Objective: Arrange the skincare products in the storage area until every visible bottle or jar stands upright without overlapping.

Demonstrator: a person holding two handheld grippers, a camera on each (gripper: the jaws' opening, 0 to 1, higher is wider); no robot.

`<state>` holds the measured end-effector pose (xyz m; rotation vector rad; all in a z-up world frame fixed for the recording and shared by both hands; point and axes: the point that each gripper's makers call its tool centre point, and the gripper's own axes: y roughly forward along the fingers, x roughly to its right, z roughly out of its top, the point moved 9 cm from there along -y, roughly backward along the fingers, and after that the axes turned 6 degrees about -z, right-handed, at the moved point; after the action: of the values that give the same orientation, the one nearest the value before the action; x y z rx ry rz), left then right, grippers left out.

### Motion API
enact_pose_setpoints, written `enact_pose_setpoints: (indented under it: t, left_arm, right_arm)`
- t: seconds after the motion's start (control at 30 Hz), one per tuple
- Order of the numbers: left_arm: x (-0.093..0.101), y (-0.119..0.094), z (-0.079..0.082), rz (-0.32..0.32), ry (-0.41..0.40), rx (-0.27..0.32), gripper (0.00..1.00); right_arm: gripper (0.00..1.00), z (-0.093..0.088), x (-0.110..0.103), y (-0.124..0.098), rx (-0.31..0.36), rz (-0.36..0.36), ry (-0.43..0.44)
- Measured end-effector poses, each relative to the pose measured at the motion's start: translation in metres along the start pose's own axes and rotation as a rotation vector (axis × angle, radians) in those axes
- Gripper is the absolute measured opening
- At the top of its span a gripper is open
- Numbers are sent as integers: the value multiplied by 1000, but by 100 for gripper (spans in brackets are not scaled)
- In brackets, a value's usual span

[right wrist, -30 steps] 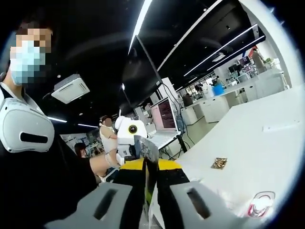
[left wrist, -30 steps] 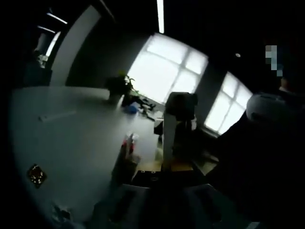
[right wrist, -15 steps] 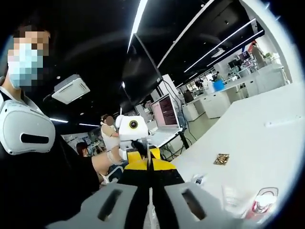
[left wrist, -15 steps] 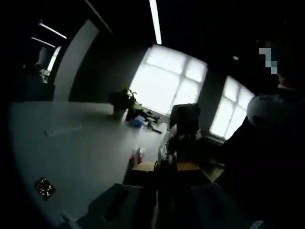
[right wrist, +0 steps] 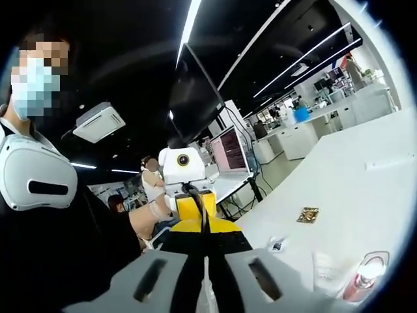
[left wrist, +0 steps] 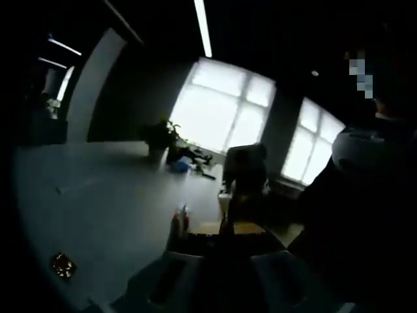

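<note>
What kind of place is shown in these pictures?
Probably an open-plan office or lab. The right gripper view shows a long white table, a laptop with a lit screen, and white counters under strip lights; the left gripper view shows large windows and a potted plant.

The white surface (right wrist: pixel 365 195) is stretching across the right gripper view toward 3 o'clock, carrying a small gold square (right wrist: pixel 307 214), a tiny dark item (right wrist: pixel 277 246) and a pink bottle (right wrist: pixel 362 279) at 4 o'clock. In the left gripper view a potted plant (left wrist: pixel 160 134) is sitting at the surface's far edge.
</note>
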<state>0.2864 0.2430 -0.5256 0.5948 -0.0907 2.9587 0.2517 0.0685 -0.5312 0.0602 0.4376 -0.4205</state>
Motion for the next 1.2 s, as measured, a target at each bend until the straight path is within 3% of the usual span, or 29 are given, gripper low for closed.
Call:
enact_pose_setpoints:
  t: [0.07,0.13,0.33,0.6,0.83,1.1,1.2]
  left_arm:
    - [1,0,0,-16,-10,-16,0]
    - [3,2,-1,-29,-75,-37,0]
    - [-1,2,-1,-7,-65,-30,0]
    - [0,-1,7,-32,-69,26,0]
    - [-1,-3,14,-33,-76,75,0]
    - [-18,0,2,5,-103,38,0]
    - [-26,1,-4,25,-119,20,0]
  right_arm:
    - [1,-1,0,-1,0,13,18]
    - [1,-2,-1,-1,-8,21,36]
    - [6,-7,2,-1,19,-29,-3]
    - [12,-27,-1,2,-60,-29,-12]
    - [10,-50,-4,1,-120,-42,28]
    - [5,-67,-3,0,-186,-71,73]
    - [4,-71,-3,-1,-202,-73,139]
